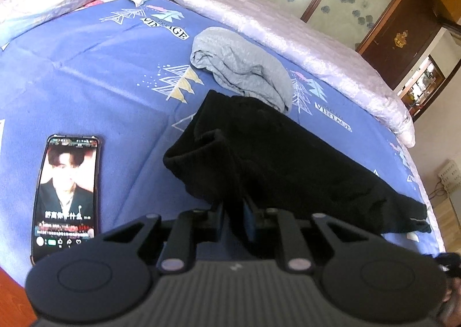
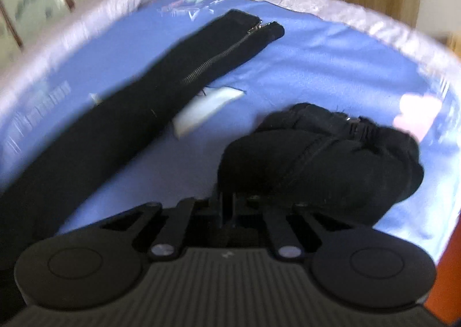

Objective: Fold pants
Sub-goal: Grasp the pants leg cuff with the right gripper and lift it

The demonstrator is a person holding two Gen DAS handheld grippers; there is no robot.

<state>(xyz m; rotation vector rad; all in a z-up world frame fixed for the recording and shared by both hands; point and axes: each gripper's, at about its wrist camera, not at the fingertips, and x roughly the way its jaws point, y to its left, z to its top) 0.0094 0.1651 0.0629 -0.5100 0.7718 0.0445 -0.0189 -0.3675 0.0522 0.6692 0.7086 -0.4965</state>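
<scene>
Blue bedsheet [image 1: 86, 73] carries the black pants [image 1: 273, 148]: left fingers [image 1: 233, 211] clenched on the waist end, right fingers [image 2: 227, 203] clenched on a bunched leg; the zipped leg [image 2: 173, 73] runs away up-left.

The left hand-held gripper [image 1: 234, 211] pinches a fold of the black pants [image 1: 273, 154], which stretch across the blue bed sheet [image 1: 86, 82]. A folded grey garment [image 1: 242, 64] lies just beyond them; a lit phone [image 1: 67, 194] rests left.
</scene>
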